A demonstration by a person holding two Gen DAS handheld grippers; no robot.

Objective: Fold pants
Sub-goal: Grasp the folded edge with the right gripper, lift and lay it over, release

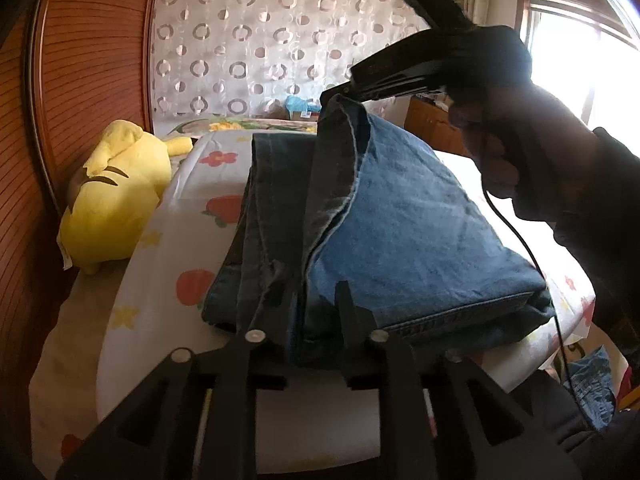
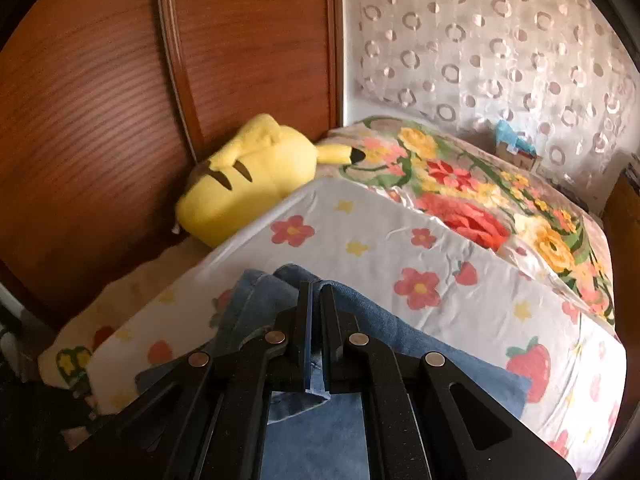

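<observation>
Blue denim pants lie partly folded on a white flowered cushion on the bed. My left gripper stands at the near edge of the pants, its fingers a hand's width apart around a thick fold of denim. My right gripper shows in the left wrist view, shut on the far edge of the pants and lifting it into a peak. In the right wrist view my right gripper pinches a denim edge between nearly touching fingers.
A yellow plush toy lies at the left against the wooden headboard; it also shows in the right wrist view. A floral bedspread lies beyond the cushion. A curtain with rings hangs behind. A bright window is at the right.
</observation>
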